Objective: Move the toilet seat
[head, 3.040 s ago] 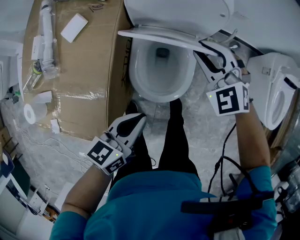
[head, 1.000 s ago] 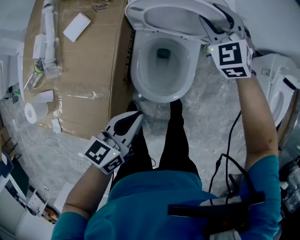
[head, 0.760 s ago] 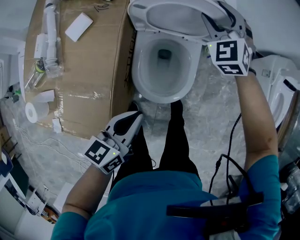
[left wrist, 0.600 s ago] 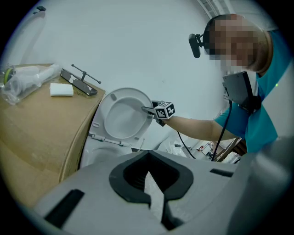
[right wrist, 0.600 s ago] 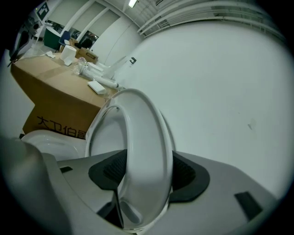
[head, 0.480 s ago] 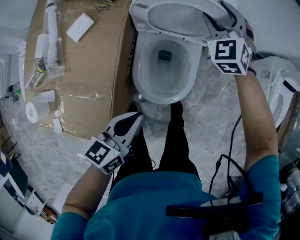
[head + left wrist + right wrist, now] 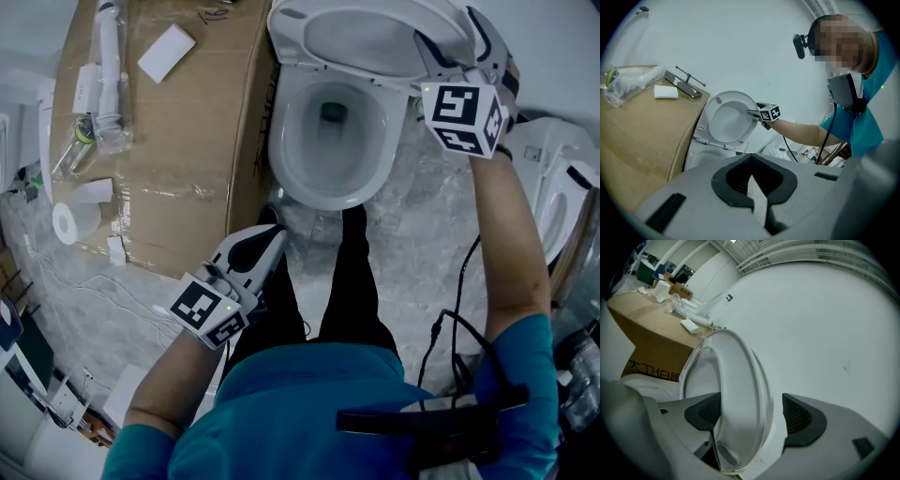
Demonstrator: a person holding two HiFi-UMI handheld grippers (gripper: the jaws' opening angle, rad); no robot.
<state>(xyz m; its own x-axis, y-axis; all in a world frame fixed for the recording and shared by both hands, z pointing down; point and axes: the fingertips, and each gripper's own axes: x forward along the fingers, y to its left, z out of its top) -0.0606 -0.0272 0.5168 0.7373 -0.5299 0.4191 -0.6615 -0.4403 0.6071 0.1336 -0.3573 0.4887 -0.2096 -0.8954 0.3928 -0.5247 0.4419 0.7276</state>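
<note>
The white toilet seat [image 7: 366,37] stands raised upright over the bowl [image 7: 281,150], close to the white wall. My right gripper [image 7: 459,33] is at the seat's right edge. In the right gripper view the seat's rim [image 7: 740,380] lies between the jaws of that gripper [image 7: 752,413]. The jaws are opening, and a gap shows between the rim and the right pad [image 7: 799,416]. The left gripper view shows the seat [image 7: 726,117] and the right gripper [image 7: 754,112] from afar. My left gripper [image 7: 272,239] hangs low by the person's leg, shut and empty.
A large cardboard box [image 7: 169,141] stands left of the toilet, with plastic pipe parts [image 7: 98,75] and a white packet [image 7: 167,53] on it. Another toilet [image 7: 562,197] is at the right. The person's legs [image 7: 352,272] stand in front of the bowl.
The seat has swung up from low over the bowl to upright, with my right gripper rising along its right edge. My left gripper has stayed in place.
</note>
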